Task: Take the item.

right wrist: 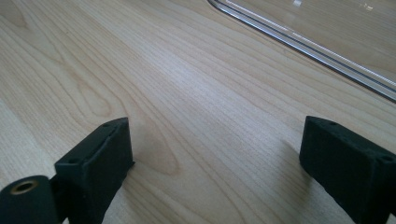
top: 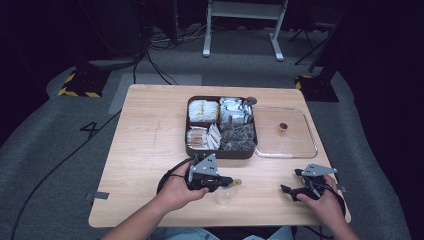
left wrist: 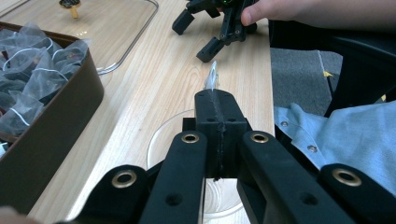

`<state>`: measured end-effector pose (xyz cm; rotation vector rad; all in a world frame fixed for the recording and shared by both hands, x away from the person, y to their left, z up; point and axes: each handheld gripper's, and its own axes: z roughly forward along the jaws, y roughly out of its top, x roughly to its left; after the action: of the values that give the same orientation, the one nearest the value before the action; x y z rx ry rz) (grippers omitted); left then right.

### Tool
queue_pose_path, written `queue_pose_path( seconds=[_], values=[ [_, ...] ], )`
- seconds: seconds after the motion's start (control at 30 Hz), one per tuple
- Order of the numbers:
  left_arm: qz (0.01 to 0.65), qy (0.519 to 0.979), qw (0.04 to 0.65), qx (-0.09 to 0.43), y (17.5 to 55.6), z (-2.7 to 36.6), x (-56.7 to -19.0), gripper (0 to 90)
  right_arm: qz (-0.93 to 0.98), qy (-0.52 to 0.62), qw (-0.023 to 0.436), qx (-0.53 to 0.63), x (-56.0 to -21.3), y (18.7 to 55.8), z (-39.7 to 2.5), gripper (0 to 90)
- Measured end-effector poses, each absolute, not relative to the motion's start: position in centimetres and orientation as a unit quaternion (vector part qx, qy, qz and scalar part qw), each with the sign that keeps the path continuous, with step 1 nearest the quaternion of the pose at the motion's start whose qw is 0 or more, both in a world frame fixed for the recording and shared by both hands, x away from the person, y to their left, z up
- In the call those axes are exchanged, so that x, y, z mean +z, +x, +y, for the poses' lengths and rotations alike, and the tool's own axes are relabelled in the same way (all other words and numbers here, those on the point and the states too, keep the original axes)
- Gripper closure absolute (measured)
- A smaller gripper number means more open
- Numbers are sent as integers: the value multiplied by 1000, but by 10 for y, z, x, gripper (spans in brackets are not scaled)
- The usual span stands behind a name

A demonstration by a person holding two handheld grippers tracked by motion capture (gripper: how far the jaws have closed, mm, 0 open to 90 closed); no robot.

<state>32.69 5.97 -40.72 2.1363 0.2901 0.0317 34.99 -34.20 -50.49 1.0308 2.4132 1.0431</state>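
Brown four-compartment box (top: 189, 145) mid-table: mesh tea bags (left wrist: 28, 79) front right, white sachets behind, yellowish packets back left. Clear lid (top: 310, 145) beside, right. Left gripper (left wrist: 219, 100) clamped on thin clear sliver (left wrist: 213, 78) over glass cup (top: 223, 196). Right gripper (right wrist: 215, 154) spread wide, nothing held.

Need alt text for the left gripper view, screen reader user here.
The left hand-held gripper is shut on a thin clear packet edge above a clear glass cup on the wooden table. A brown box of tea bags sits left; the right hand-held gripper rests open beyond.
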Motion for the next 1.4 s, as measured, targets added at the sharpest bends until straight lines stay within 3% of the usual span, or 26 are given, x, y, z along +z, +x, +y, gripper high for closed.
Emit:
queue_pose_path(
  seconds=[0.13,0.23,0.57,1.03,1.4],
  values=[
    [122,873,473,8,328,61,-409,880,844,360,158,365,-505,350,-342,96],
    [138,859,493,-3,327,62,-409,689,844,360,158,365,-505,350,-342,96],
    [144,846,513,36,329,68,-405,500,844,360,158,365,-505,350,-342,96],
    [187,848,485,101,329,99,-398,372,844,360,158,365,-505,350,-342,96],
    [236,855,442,133,326,135,-403,338,844,360,158,365,-505,350,-342,96]
  ],
)
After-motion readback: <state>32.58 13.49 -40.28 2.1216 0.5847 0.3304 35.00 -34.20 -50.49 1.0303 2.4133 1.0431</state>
